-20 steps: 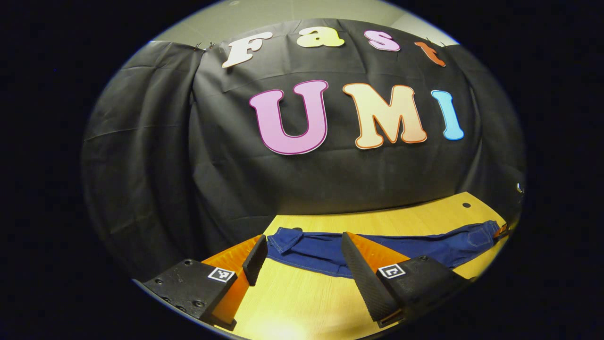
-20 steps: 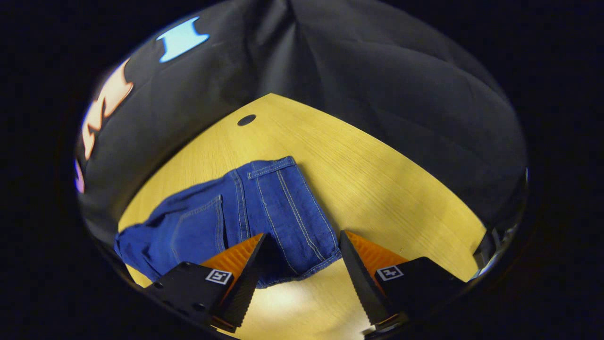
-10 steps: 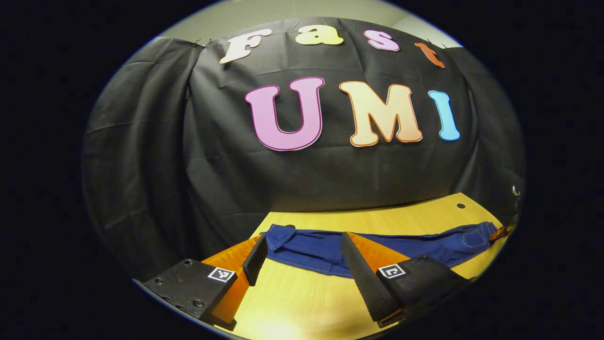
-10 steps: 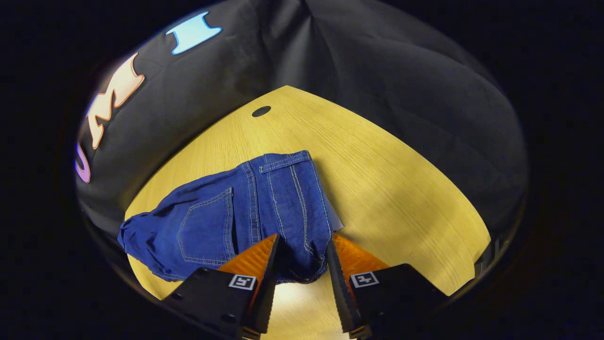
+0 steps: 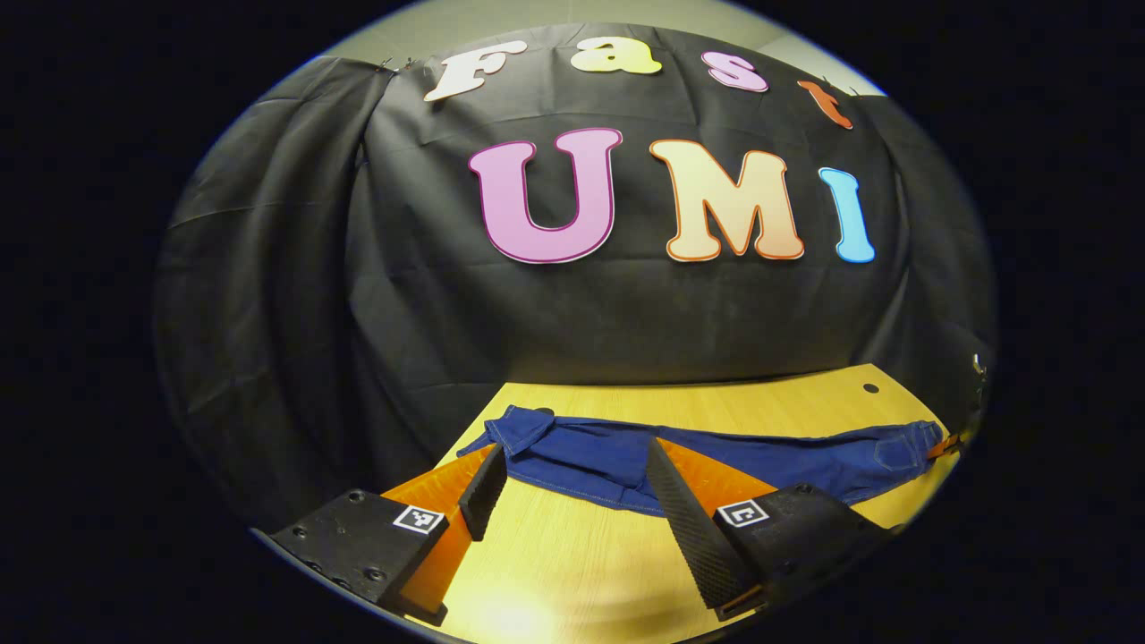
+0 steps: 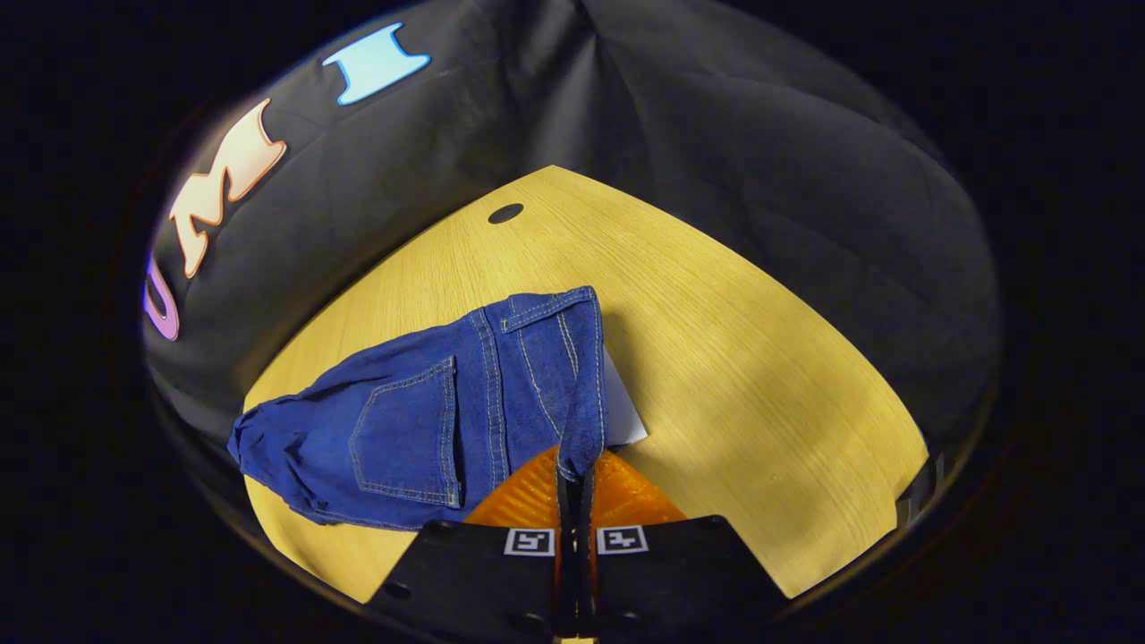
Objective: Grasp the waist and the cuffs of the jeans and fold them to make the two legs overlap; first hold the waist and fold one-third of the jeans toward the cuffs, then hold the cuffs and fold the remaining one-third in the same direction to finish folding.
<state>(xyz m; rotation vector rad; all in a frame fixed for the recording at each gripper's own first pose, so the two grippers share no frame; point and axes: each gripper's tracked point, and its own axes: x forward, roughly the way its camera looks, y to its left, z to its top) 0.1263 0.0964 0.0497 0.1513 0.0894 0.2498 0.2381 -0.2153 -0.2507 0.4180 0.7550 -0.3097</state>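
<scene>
Jeans (image 6: 420, 420) waist pinched in closed right gripper (image 6: 575, 487); left gripper (image 5: 572, 487) gapes empty near cuffs (image 5: 528, 438); next: grip cuffs.

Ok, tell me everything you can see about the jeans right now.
The jeans are dark blue denim with pale contrast stitching and a patch back pocket. They lie stretched lengthwise on the yellow wooden table, slightly rumpled. The right gripper has its jaws shut on the waistband edge, bunching the cloth. The left gripper stands open in front of the cuff end, not gripping.
</scene>
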